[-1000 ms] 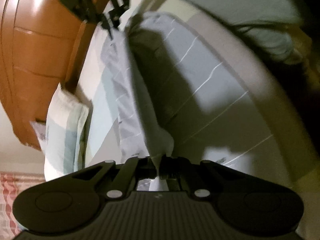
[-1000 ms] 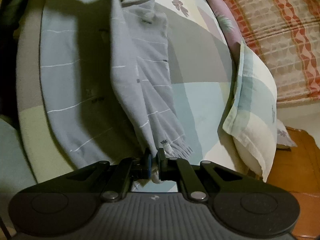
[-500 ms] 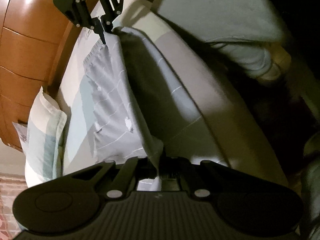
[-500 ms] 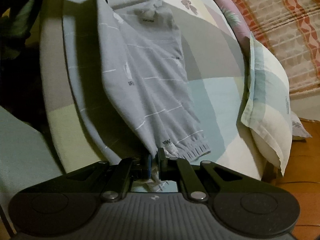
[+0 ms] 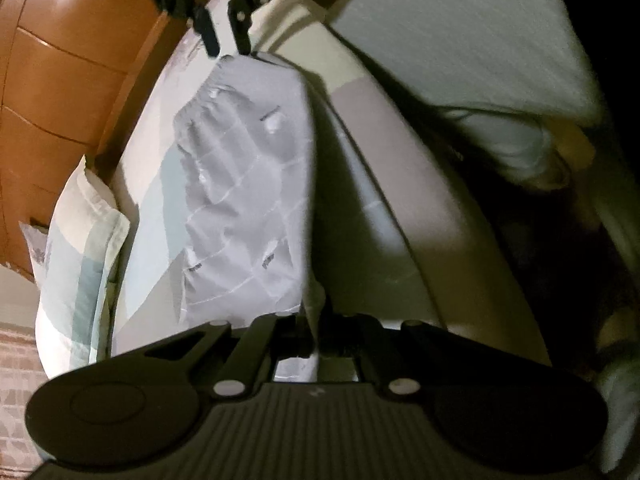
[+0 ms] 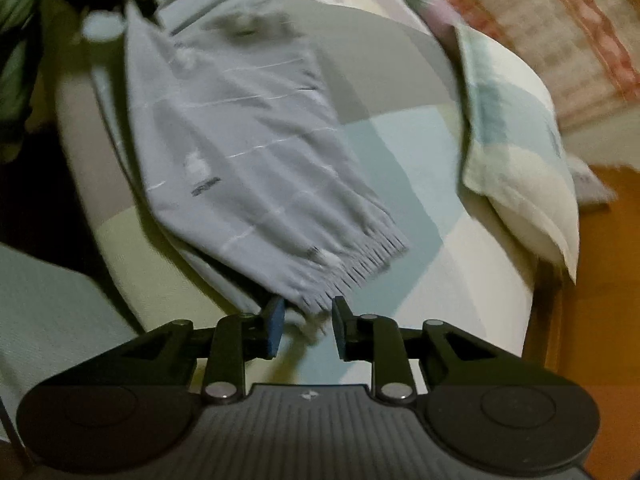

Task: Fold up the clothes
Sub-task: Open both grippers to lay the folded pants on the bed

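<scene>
Surface: a bed [image 6: 420, 184] under a bedsheet of large pale blocks in mint, cream, grey-beige and light blue, filling the middle of both views.
Room: dim; an orange-brown wooden headboard [image 5: 60, 80] fills the upper left of the left wrist view, and a pillow [image 6: 516, 168] in the same pastel checks lies at the right of the right wrist view. A blanket [image 6: 560, 28] with a red and beige pattern sits in the upper right corner there.
Garment: light grey trousers [image 6: 240, 152] with thin white lines, lying lengthwise on the bed, folded along their length, the ribbed cuff [image 6: 360, 268] towards the bottom centre of the right wrist view.
Writing: small dark marks and white patches are printed on the cloth; too blurred to read.
Left gripper [image 5: 316, 332]: clamped tight on a fold of the trousers, bottom centre of its own view.
Right gripper [image 6: 308, 328]: jaws opening, with the cuff's edge hanging loosely between them and neither pad pressing on it.
Person: a pale sleeve [image 5: 460, 40] in the upper right of the left wrist view.
</scene>
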